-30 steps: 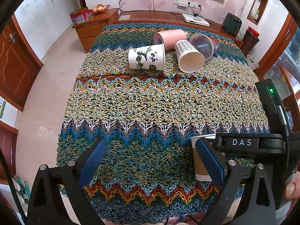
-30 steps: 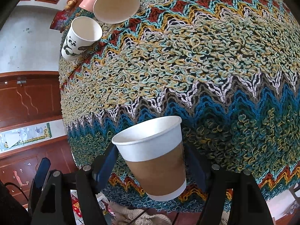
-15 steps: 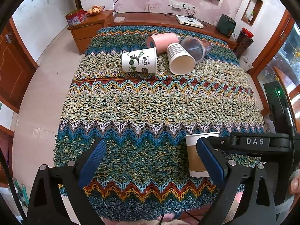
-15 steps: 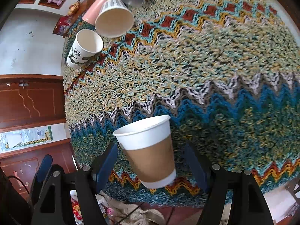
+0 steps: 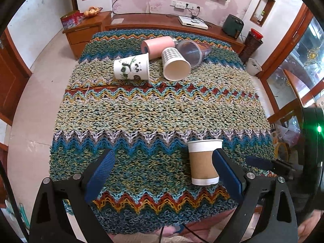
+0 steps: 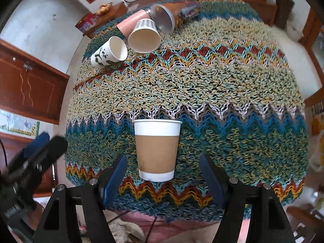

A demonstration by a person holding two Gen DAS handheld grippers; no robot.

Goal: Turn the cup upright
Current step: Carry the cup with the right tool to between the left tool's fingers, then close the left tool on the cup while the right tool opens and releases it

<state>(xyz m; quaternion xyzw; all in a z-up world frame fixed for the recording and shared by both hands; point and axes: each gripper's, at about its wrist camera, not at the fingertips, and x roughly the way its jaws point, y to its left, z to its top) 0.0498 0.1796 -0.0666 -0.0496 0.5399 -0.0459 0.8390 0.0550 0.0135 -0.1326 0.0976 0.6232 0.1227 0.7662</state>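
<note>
I am finding no legible text, brand or number; the panda cup [image 5: 131, 69] is showing only a drawing, no lettering.

– Where's the cup?
– The paper cup [image 6: 157, 148] with the brown sleeve [image 5: 203, 163] stands upright, mouth up, on the near part of the zigzag knitted cloth [image 6: 202, 93].
– Its look?
– White rim and base, unmarked.
</note>
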